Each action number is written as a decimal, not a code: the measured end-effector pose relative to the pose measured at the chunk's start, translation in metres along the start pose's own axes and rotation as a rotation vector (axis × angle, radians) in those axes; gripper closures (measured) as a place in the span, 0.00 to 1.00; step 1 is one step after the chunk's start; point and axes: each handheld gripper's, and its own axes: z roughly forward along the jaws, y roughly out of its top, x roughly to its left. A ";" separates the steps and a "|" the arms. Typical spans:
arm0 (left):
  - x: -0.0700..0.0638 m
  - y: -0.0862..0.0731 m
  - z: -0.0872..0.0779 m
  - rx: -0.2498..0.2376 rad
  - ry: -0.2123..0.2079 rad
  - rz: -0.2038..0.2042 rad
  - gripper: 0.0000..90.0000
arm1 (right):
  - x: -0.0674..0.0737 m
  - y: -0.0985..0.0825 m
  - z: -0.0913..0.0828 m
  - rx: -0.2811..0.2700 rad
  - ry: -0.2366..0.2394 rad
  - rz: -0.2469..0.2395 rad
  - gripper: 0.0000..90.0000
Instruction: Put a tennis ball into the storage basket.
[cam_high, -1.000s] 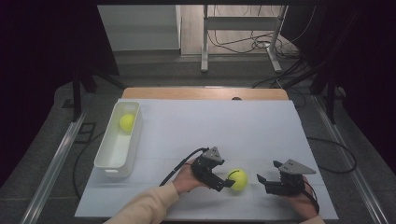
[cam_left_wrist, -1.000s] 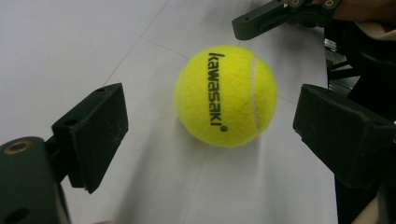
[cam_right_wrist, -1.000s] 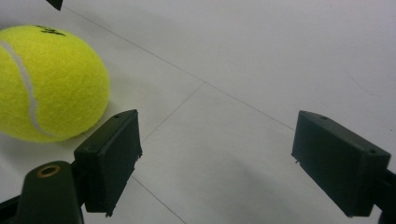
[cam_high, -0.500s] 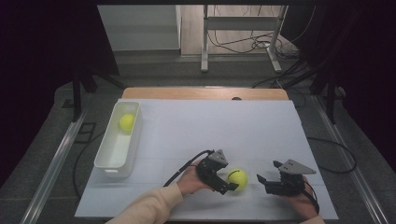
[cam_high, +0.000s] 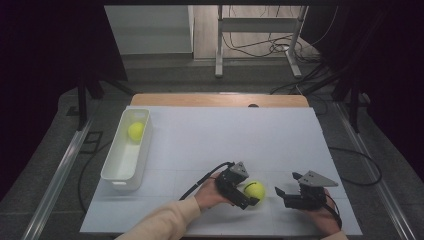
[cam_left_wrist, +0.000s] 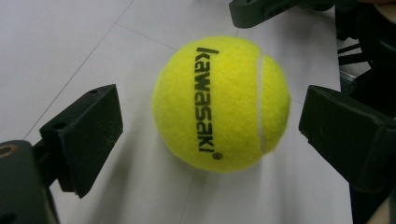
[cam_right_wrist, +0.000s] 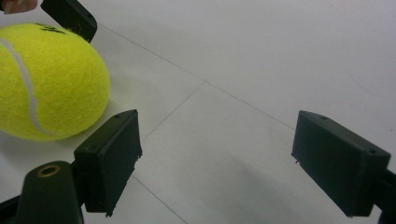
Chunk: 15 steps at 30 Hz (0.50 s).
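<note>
Change since the earlier frames: the left gripper (cam_high: 248, 192) has just been opening its jaws around the tennis ball (cam_high: 254, 190); the hand has shifted only slightly along the near edge, and the ball rests at the same spot on the table.

Left gripper, jaws: spread wide, one pad on each side of the ball. In the left gripper view a clear gap of white surface shows between each pad and the ball (cam_left_wrist: 222, 103), so neither pad presses on it; the ball sits free between them.

Ball: yellow felt with a white seam and black lettering, lying on the white table top (cam_high: 225, 135), near the front edge and a little right of centre.

Right gripper (cam_high: 284, 194): unmoved since the earlier frames, jaws wide apart with nothing between them; in the right gripper view only bare table lies between the pads, and the ball (cam_right_wrist: 46, 81) lies just beyond the left-hand pad, apart from it.

Spacing: the right gripper sits just right of the ball, its tips pointing left towards it.

White bin (cam_high: 111, 172): at the left of the table, well apart from both grippers, long side running near to far.

Second ball (cam_high: 135, 131): yellow, inside the far end of the bin.
</note>
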 end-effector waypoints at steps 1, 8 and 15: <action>0.000 0.000 0.001 0.001 -0.001 0.001 0.08 | 0.000 0.000 0.000 0.000 0.000 0.000 0.18; -0.001 0.003 0.009 0.004 0.000 -0.005 0.10 | 0.000 0.000 0.000 0.001 -0.001 -0.001 0.18; -0.003 0.003 0.009 -0.019 -0.003 0.024 0.28 | 0.000 0.000 0.000 -0.002 -0.001 0.001 0.18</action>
